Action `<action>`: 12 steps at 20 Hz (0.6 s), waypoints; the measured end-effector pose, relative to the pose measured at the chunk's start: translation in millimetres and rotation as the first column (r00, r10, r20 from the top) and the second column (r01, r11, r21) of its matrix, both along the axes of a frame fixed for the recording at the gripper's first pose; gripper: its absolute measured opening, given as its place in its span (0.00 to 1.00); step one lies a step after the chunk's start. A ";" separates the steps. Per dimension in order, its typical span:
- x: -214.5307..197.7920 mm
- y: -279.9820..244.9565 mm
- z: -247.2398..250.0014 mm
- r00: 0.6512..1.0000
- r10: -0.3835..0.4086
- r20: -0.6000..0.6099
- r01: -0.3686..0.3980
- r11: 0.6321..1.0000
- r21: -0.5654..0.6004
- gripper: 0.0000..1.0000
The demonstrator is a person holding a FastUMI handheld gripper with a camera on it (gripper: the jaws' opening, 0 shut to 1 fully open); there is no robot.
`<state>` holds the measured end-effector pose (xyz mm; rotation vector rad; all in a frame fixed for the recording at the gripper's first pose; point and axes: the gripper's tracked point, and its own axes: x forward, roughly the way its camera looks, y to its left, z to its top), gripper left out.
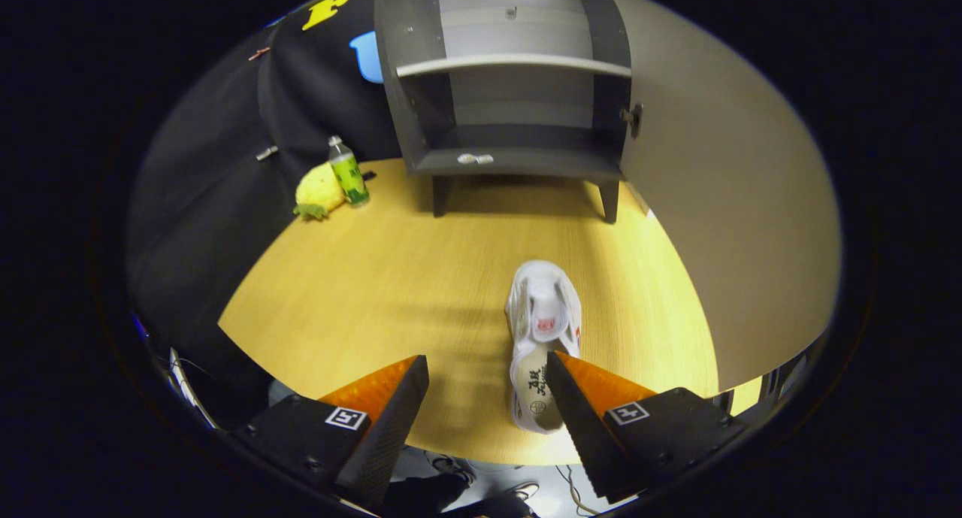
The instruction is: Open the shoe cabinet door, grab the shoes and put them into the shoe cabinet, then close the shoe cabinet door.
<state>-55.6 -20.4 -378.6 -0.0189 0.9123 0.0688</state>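
Wide-open fingers (487,368) hold nothing; a white shoe (543,337) lies beside the right one, before the open cabinet (511,157); bottle (348,172) leftward.

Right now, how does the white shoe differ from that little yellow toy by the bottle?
The white shoe lies alone mid-table, partly between the open jaws of the gripper; the yellow plush toy sits far back, against a green-labelled bottle. The shoe looks long and narrow, the toy short and rounded. The shoe is plain white; the toy has green leaves at one end. Both rest on the wooden table, outside the open cabinet.
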 end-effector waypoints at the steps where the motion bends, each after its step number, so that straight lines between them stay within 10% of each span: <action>1: -2.5 -3.9 -15.1 0.999 -0.018 -0.031 0.017 1.000 -0.008 1.00; 12: 49.8 -16.4 -78.1 0.995 -0.038 -0.094 0.034 0.998 -0.048 0.97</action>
